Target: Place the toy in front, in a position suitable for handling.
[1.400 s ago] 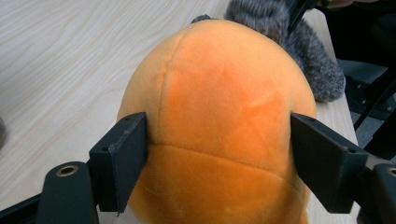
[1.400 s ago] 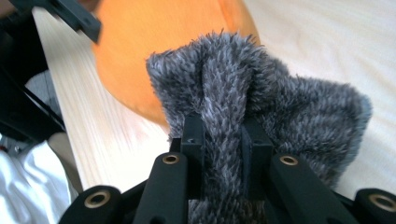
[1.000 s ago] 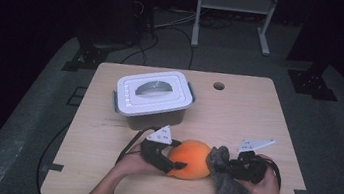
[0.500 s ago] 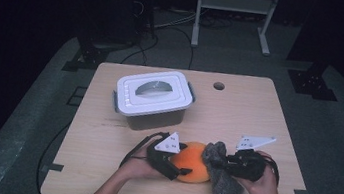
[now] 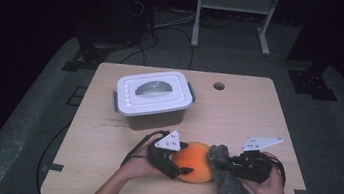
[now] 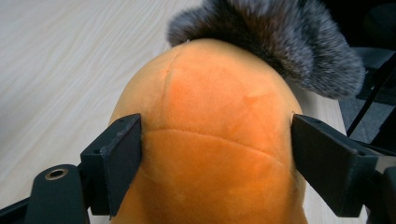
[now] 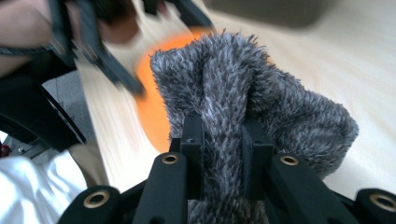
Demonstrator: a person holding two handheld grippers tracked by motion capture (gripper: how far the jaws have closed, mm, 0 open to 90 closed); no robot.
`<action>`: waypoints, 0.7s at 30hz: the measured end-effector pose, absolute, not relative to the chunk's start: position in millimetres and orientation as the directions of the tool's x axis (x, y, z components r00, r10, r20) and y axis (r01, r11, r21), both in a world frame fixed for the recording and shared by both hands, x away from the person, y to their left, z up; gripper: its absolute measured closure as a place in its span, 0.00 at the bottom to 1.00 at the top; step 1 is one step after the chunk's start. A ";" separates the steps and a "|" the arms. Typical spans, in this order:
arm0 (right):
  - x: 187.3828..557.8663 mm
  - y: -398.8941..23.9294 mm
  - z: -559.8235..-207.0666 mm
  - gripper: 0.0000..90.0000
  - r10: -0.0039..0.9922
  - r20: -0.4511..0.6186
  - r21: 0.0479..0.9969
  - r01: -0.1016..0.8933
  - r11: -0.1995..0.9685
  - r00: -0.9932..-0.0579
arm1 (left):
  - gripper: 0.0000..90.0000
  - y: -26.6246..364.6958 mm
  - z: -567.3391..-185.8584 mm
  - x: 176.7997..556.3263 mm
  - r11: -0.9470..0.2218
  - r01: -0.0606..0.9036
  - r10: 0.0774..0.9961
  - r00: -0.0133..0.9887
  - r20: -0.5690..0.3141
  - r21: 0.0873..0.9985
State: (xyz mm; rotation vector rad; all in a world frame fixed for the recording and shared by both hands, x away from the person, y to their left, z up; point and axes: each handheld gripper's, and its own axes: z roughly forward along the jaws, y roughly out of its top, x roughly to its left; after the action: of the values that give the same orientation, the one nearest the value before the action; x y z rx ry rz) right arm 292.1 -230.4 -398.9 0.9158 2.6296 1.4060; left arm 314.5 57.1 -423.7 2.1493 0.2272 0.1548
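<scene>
With our left gripper clasping the orange plush ball near the table's front edge, in front of the lidded box, and our right gripper clenched on grey fur, a pull risks the ball slipping free.

Even overhead light is falling on the wooden table while the surrounding room is sinking into darkness; the right gripper view's upper edge is blurring, and the grey fur is staying sharp.
</scene>
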 end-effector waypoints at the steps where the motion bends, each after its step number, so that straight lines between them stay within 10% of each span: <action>1: 290.7 -225.3 -393.9 0.82 0.496 0.226 0.777 0.462 0.427 -0.838 | 0.20 54.4 -423.1 312.6 -0.547 0.089 0.218 0.975 0.038 0.832; 13: 294.5 -224.3 -408.3 0.83 0.500 0.237 0.750 0.485 0.451 -0.833 | 0.06 61.0 -421.5 318.9 -0.570 0.163 0.235 0.971 -0.030 0.805; 21: 289.4 -229.5 -398.4 0.83 0.518 0.201 0.740 0.475 0.476 -0.831 | 0.26 60.0 -417.5 314.3 -0.564 0.107 0.201 0.979 0.011 0.819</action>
State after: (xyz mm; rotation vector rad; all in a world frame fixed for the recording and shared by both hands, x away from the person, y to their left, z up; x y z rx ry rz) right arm 289.4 -229.5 -398.4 0.8942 2.6543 1.3065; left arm 314.3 60.0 -417.5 2.1738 0.2151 0.1267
